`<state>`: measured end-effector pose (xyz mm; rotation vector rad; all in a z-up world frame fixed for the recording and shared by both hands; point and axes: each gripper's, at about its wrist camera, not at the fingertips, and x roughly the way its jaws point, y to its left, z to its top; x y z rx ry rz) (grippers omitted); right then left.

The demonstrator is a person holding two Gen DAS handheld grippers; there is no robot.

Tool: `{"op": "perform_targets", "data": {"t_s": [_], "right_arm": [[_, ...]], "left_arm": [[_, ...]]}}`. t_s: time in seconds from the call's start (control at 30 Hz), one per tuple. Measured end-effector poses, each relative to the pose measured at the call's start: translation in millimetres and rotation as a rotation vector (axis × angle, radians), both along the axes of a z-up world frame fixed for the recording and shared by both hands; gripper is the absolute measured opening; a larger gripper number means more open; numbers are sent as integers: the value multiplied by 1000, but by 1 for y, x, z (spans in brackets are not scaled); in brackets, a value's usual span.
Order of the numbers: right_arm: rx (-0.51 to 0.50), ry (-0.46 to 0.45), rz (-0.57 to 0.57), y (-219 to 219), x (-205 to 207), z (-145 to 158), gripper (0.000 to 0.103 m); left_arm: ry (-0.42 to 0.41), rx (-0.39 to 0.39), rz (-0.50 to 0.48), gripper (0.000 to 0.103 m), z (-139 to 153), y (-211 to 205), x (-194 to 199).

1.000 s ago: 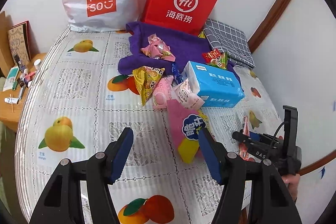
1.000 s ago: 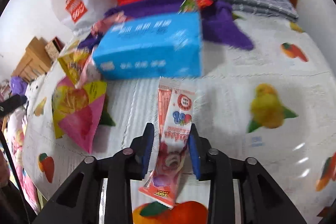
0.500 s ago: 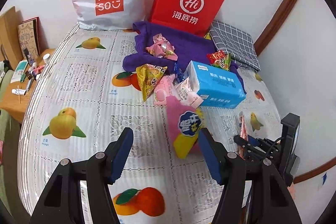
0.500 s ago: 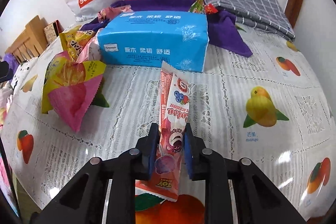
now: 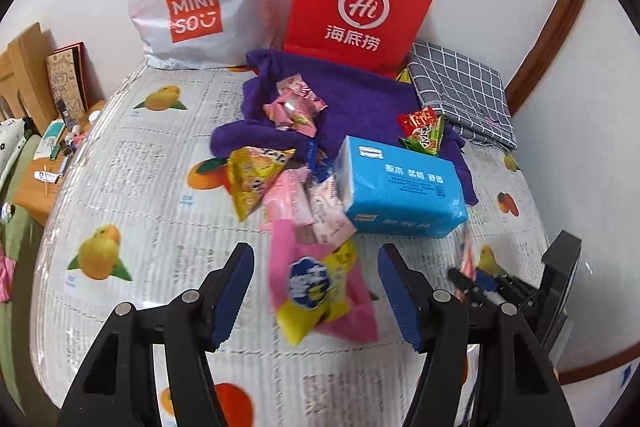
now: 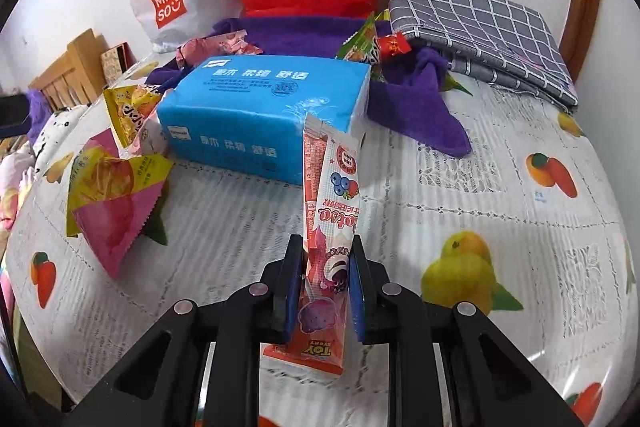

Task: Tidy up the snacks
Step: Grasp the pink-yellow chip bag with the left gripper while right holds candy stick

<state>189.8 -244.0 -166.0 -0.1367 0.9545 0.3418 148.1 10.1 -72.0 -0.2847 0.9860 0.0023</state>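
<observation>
Snack stick (image 6: pixel 329 227) sits clamped in the right gripper (image 6: pixel 325 287); left gripper (image 5: pixel 316 291) gapes wide, holding nothing.

Right gripper (image 6: pixel 324 283) angled down, pads apparently pinched tight; left gripper (image 5: pixel 316 291) angled down beside it, jaws apart

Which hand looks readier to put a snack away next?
The right. The right gripper is already shut on the long pink snack stick. The left gripper is open, with the pink and yellow snack bag lying loose between its fingers.
</observation>
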Motion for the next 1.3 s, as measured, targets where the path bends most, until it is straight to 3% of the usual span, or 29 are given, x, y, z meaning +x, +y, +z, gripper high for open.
{"op": "perform_targets", "data": {"t_s": [0.13,0.37,0.63,0.77,0.83,0.9,1.03,1.07,1.13,1.3], "right_arm": [[57,7,32,-9,2,-9,21],[11,-39,81,-4,-2,-11,21],[-12,-40,84,-2,-2,-10,21],[34,7,24,-7,3,-8,20],[33,-15,8,-6,1,-10,20],[9,-52,3,-4,-7,-8,19],[46,-84,-20,-10,-26,16,19],[66,-91,-26,-12,-31,26,19],[87,-121,-44,-15,-42,45,19],[118,-135,-77,-18,-60,71,19]], "left_arm": [[-2,-8,12,62,-5,-11,7],[17,4,16,62,-20,-19,31],[80,7,-76,62,-14,-27,49],[17,53,-111,62,-7,-24,35],[-31,107,-108,62,-9,-22,25],[-65,102,-94,62,-13,-16,17],[-7,0,-99,62,-22,-9,14],[-7,-3,-111,63,-23,-10,13],[-9,25,-109,76,-27,-13,11],[63,5,-70,77,-58,-14,11]]}}
